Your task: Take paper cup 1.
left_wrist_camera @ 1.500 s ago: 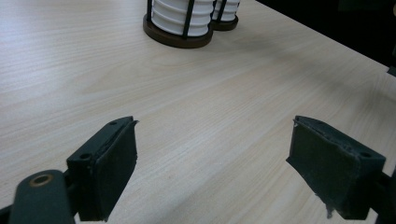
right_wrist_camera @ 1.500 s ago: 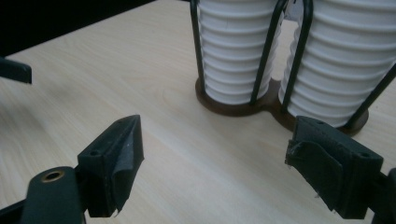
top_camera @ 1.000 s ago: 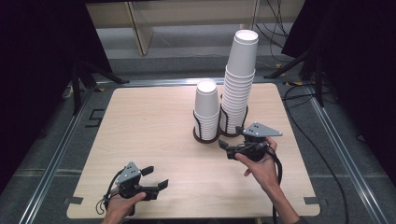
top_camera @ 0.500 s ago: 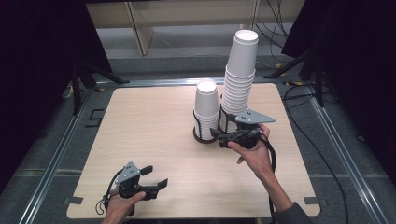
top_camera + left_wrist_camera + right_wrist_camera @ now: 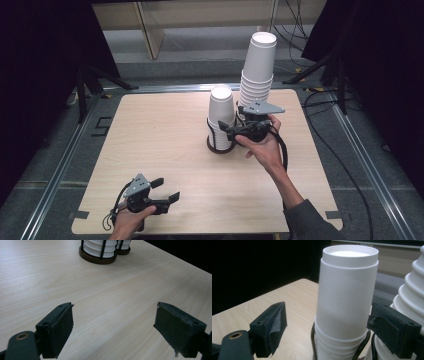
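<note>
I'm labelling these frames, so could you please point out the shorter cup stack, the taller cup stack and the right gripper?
shorter cup stack (image 5: 221, 107), high view, top cup's side
taller cup stack (image 5: 261, 60), high view, top cup's side
right gripper (image 5: 226, 131), high view, between its jaws

Two hand-held grippers are seen, both built of matte black parts. The left gripper is topped by a grey three-cornered plate, and a black cable is looped behind it. The right gripper is topped by a like grey plate, and a black cable is trailed from it along the forearm. A dark grey sleeve is worn on the right arm. Flat, blocky black fingers with worn, frayed pads are shown, and a round brass-coloured eyelet is set beside one.
</note>
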Motion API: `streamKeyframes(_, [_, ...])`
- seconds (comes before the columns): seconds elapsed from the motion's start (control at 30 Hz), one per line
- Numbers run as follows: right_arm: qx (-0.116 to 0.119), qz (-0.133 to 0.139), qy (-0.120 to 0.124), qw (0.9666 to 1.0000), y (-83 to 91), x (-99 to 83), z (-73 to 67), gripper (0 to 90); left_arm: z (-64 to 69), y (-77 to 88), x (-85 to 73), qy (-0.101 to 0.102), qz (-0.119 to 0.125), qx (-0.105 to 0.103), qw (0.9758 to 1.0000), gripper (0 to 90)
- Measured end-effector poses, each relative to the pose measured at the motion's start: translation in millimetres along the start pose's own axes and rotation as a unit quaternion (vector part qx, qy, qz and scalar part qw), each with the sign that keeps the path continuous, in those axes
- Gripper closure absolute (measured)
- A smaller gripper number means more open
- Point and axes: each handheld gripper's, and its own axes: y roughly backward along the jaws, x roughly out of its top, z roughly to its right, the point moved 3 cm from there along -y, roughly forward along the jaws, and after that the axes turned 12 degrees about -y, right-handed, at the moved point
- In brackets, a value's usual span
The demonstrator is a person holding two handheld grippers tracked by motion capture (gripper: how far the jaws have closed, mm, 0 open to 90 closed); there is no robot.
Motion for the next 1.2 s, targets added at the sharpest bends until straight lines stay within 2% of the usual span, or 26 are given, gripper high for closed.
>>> streamKeyframes(0.07, [0.003,0.007,0.003,1.0000,-2.8,1.7,0.6,15.5,0.1,-0.1,0.0,0.001,0.001,-0.001,1.0000,14.6])
streamKeyframes(0.2, [-0.013,0.006,0.009,0.9999,-12.2,6.0,3.7,15.6,-0.8,-0.5,-0.4,0.003,0.004,-0.001,1.0000,14.6])
streamKeyframes(0.43, [-0.013,0.013,-0.010,0.9998,-23.2,11.8,3.5,15.7,-1.4,-1.1,-1.1,-0.002,0.000,0.000,1.0000,14.6])
streamKeyframes(0.47, [-0.023,0.015,-0.005,0.9996,-24.7,12.3,4.7,15.7,-1.5,-1.1,-1.1,-0.001,0.000,0.001,1.0000,14.6])
streamKeyframes(0.6, [-0.025,0.016,-0.018,0.9994,-29.3,12.3,4.7,15.7,-0.7,-0.4,-0.7,0.003,0.005,0.002,1.0000,14.6])
streamKeyframes(0.63, [-0.036,0.016,-0.023,0.9989,-30.8,14.7,5.1,15.7,0.0,0.1,-0.7,0.002,0.004,0.000,1.0000,14.6])
streamKeyframes(0.67, [-0.036,0.017,-0.027,0.9988,-32.6,15.8,4.7,15.8,0.2,0.9,-0.8,0.000,-0.001,0.002,1.0000,14.6])
streamKeyframes(0.73, [-0.043,0.021,-0.020,0.9986,-35.1,19.3,4.8,15.7,1.1,0.3,-0.8,0.003,-0.001,0.002,1.0000,14.6])
streamKeyframes(0.83, [-0.047,0.017,-0.035,0.9982,-39.4,22.1,1.1,14.8,1.7,-0.5,-0.8,-0.001,0.003,-0.005,1.0000,14.6])
streamKeyframes(0.87, [-0.047,0.017,-0.035,0.9982,-39.4,22.1,1.1,14.8,1.7,-0.5,-0.8,-0.001,0.003,-0.005,1.0000,14.6])
streamKeyframes(0.9, [-0.066,0.015,-0.017,0.9976,-42.2,23.0,0.5,14.8,2.8,-0.9,-0.3,0.001,0.007,-0.007,0.9999,14.6])
streamKeyframes(0.97, [-0.064,0.014,-0.028,0.9974,-44.5,22.6,-1.2,15.1,3.2,-0.9,0.4,0.000,0.010,-0.007,0.9999,14.6])
streamKeyframes(1.0, [-0.071,0.011,-0.031,0.9970,-44.7,23.1,-1.0,15.5,3.6,0.7,0.9,-0.002,-0.002,-0.003,1.0000,14.6])
streamKeyframes(1.1, [-0.075,0.010,-0.033,0.9966,-47.4,24.0,-0.3,15.6,4.5,-0.9,0.7,-0.006,0.008,-0.011,0.9999,14.6])
streamKeyframes(1.2, [-0.084,0.007,-0.041,0.9956,-49.9,24.3,-0.8,15.5,4.4,0.0,0.7,-0.007,0.004,-0.008,0.9999,14.6])
